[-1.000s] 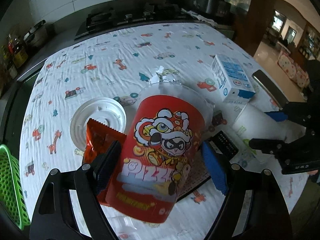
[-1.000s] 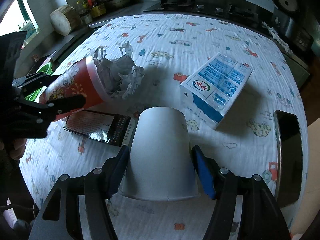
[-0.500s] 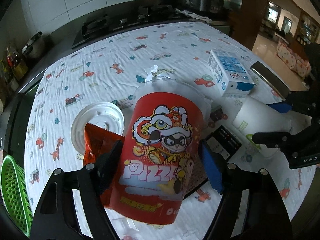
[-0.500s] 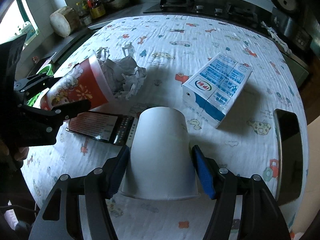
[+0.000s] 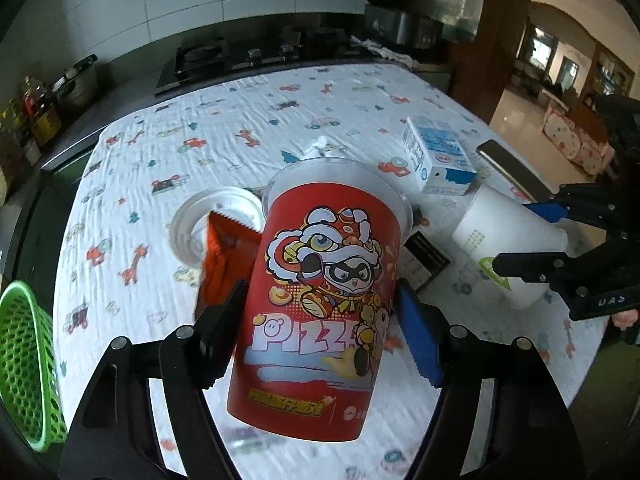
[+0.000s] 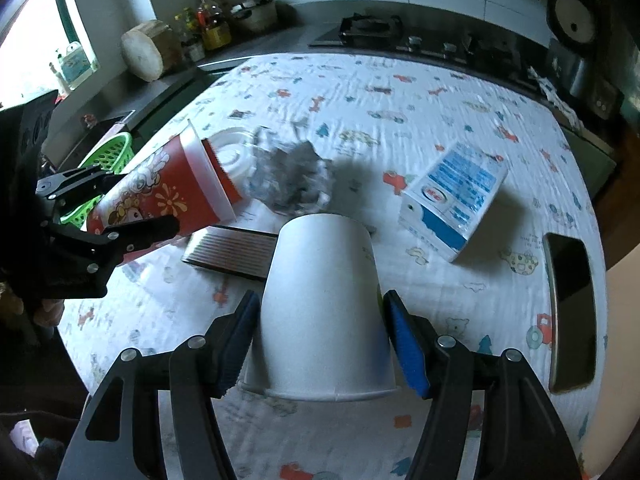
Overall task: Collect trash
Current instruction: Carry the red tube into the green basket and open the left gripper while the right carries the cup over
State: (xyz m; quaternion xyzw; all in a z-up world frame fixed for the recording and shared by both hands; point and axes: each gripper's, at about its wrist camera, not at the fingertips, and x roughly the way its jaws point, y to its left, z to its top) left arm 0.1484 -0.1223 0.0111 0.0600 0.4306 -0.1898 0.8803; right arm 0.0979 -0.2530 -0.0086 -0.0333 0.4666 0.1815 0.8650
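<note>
The left gripper (image 5: 320, 320), its jaws just narrowed, clamps the one red tub (image 5: 320, 280) above the table (image 5: 200, 120), hiding part of the wrapper (image 5: 224, 256) and lid (image 5: 200, 220), while the right gripper (image 6: 320, 332) grips the one white cup (image 6: 320, 300), its mouth hidden.

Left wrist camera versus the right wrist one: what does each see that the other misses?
Only the left wrist view shows the lion-dance picture on the red cup and the orange wrapper beside it.

Only the right wrist view shows the crumpled paper and the whole phone.

Both show the left gripper clamping the red cup, the right gripper clamping the white cup, the milk carton, white lid and green basket.
</note>
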